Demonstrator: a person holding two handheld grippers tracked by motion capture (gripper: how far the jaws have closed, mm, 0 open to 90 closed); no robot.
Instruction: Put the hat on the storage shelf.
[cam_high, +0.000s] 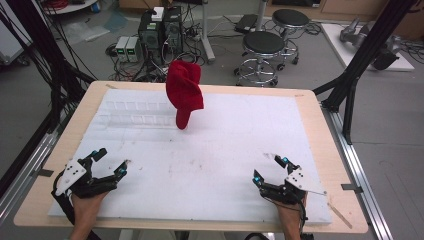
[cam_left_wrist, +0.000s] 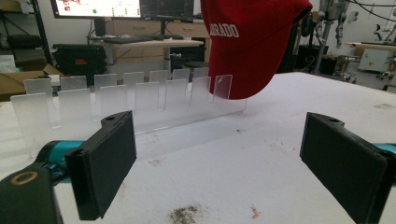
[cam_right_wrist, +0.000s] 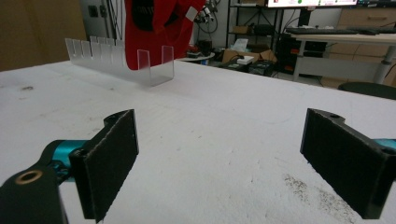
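Near the table's front edge, the left gripper (cam_high: 111, 161) and the right gripper (cam_high: 268, 168) rested wide open, empty, at opposite corners. Toward the far edge, a red fabric baseball cap (cam_high: 183, 91) sat on the clear acrylic slotted rack (cam_high: 131, 113).

The room is evenly bright, lit from overhead, and the white mat (cam_high: 210, 165) takes it flatly with no harsh glare. Shadows are soft: a faint one lies on the mat by the red cap (cam_high: 184, 92), and dim ones sit under each gripper. The high view is a bit soft and coarse throughout. In both gripper views the near black jaws blur slightly, the monitors (cam_left_wrist: 121, 8) behind glow washed out, and straight lines bend a little toward the edges.
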